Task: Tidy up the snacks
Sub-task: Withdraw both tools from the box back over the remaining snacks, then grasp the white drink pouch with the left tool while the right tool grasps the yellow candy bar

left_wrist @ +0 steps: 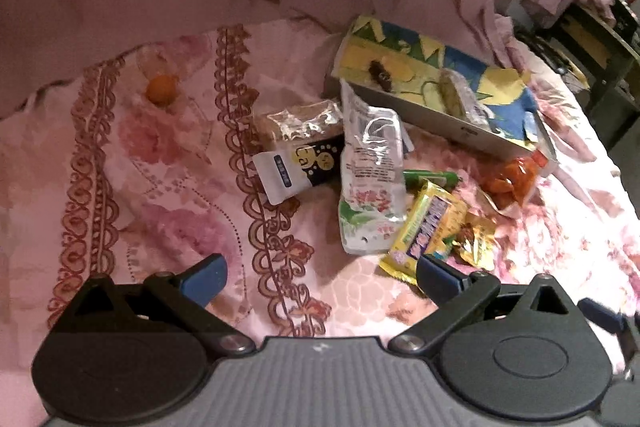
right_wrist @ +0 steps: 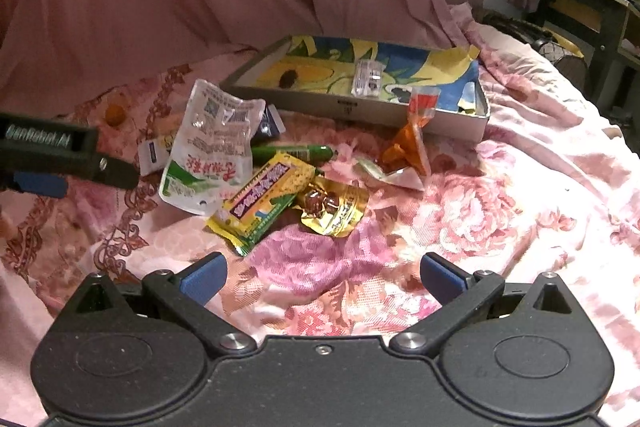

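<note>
Crinkled yellow snack packet (right_wrist: 266, 201) lies flat on bedspread (right_wrist: 480, 227)

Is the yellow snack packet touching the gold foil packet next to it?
Touching. In the right wrist view, the yellow snack packet overlaps the left edge of the gold foil packet, with no bedspread showing between them.

Both wrist views look down, fairly near, over the floral bedspread (left_wrist: 168, 187) — sharing the snack pile and tray (right_wrist: 460, 125).
</note>
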Demonstrator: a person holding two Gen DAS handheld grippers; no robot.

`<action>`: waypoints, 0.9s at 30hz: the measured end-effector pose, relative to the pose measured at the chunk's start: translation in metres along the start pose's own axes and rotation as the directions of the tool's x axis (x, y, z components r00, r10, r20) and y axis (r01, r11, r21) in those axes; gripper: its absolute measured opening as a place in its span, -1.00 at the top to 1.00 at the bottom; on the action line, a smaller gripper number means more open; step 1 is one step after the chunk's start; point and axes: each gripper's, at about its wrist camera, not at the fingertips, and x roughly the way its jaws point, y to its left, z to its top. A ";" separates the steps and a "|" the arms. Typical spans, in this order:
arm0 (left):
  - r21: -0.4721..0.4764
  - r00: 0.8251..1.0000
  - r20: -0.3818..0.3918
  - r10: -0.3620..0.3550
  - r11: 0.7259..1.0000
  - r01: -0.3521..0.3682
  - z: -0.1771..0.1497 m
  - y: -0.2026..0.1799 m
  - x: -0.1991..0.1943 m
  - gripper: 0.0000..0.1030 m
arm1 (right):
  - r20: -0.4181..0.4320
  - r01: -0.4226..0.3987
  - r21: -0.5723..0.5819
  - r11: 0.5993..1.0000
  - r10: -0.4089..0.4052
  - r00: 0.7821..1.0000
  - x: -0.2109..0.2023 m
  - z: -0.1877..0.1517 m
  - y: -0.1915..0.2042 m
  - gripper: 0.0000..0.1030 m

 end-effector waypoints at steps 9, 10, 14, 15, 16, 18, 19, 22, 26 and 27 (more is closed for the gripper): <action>0.027 0.997 -0.068 -0.029 0.999 0.031 0.024 0.002 0.035 -0.99 | -0.033 0.018 -0.083 0.996 -0.020 0.999 0.030 0.009 0.018 -0.99; 0.039 0.997 -0.072 -0.025 0.999 0.028 0.027 0.001 0.039 -0.99 | -0.037 0.012 -0.092 0.996 -0.016 0.999 0.034 0.011 0.021 -0.99; 0.022 0.988 -0.108 -0.106 0.994 0.109 0.036 0.003 0.055 -0.99 | -0.025 0.013 -0.120 0.993 -0.017 1.000 0.049 0.017 0.033 -0.99; 0.017 0.985 -0.112 -0.130 0.991 0.133 0.039 0.004 0.058 -0.99 | -0.017 0.018 -0.125 0.992 -0.021 1.000 0.052 0.018 0.035 -0.99; 0.017 0.984 -0.109 -0.143 0.989 0.145 0.041 0.004 0.061 -0.99 | -0.012 0.018 -0.129 0.992 -0.020 1.000 0.056 0.020 0.037 -0.99; 0.030 0.984 -0.095 -0.152 0.987 0.156 0.045 0.004 0.065 -0.99 | -0.005 0.010 -0.118 0.993 -0.011 1.000 0.063 0.024 0.040 -0.99; 0.039 0.983 -0.091 -0.161 0.986 0.165 0.048 0.003 0.068 -0.99 | -0.002 -0.003 -0.102 0.995 0.003 1.000 0.068 0.026 0.041 -0.98; 0.035 0.978 -0.093 -0.187 0.981 0.191 0.051 0.002 0.077 -0.96 | -0.002 -0.043 -0.051 0.998 0.043 0.999 0.080 0.031 0.043 -0.98; 0.012 0.971 -0.104 -0.216 0.976 0.218 0.052 0.003 0.087 -0.86 | -0.013 -0.070 -0.012 0.997 0.070 0.997 0.093 0.032 0.047 -0.94; 0.006 0.970 -0.102 -0.222 0.975 0.224 0.052 0.004 0.089 -0.82 | -0.018 -0.073 -0.007 0.997 0.073 0.997 0.095 0.031 0.048 -0.92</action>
